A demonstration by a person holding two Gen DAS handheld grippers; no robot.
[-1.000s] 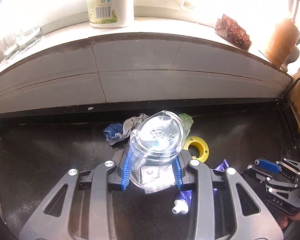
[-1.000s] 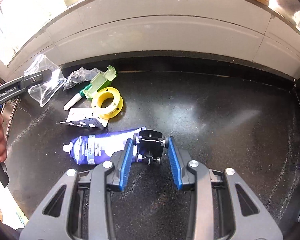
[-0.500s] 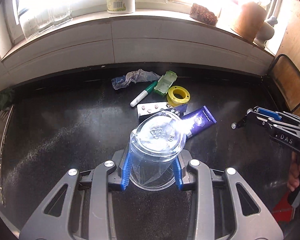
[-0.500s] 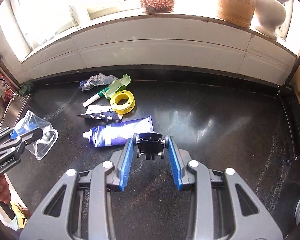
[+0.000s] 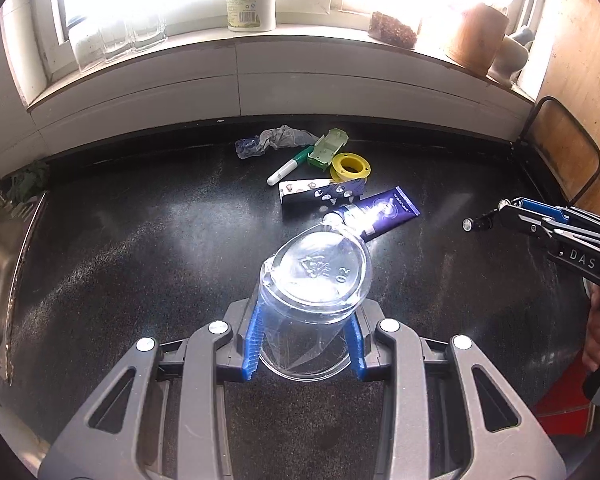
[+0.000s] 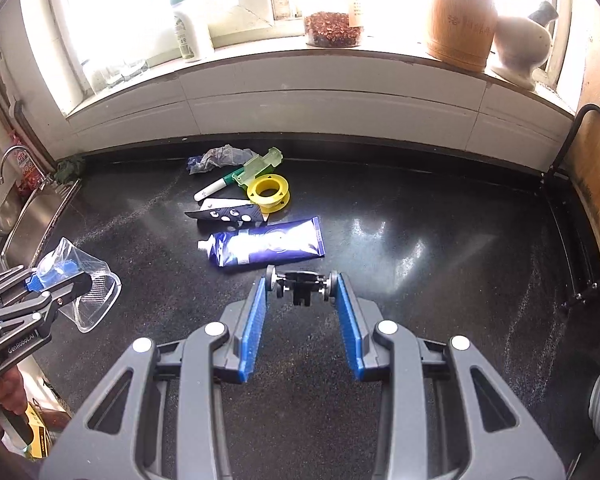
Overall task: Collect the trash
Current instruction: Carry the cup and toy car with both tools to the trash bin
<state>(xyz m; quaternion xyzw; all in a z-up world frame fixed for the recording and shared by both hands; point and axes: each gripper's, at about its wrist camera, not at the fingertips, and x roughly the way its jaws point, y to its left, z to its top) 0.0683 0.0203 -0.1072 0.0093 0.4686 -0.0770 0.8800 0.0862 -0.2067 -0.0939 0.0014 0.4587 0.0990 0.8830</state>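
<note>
Blue tube (image 6: pixel 266 247) lies at 11 o'clock off your right gripper (image 6: pixel 302 312), jaws apart, empty; long axis crosswise. Left gripper (image 5: pixel 304 340) clamps clear cup (image 5: pixel 314 292).

This is a home kitchen. A dark speckled bench (image 6: pixel 420 240) runs under a bright window, ahead of both pairs of jaws. Off to the left of the jaws a stainless steel sink (image 6: pixel 32 220) is set into the bench, with a curved tap (image 6: pixel 10 160) above it. Beyond the jaws, the white tiled windowsill (image 6: pixel 320 64) carries household things: a white plastic bottle (image 6: pixel 188 28), clear drinking glasses (image 5: pixel 116 40), a clear container of reddish-brown dried bits (image 6: pixel 332 28), a wooden canister (image 6: pixel 460 16) and a white ceramic vase (image 6: pixel 520 48). To the right of the jaws a wooden board (image 6: pixel 596 184) stands in a black wire rack.
</note>
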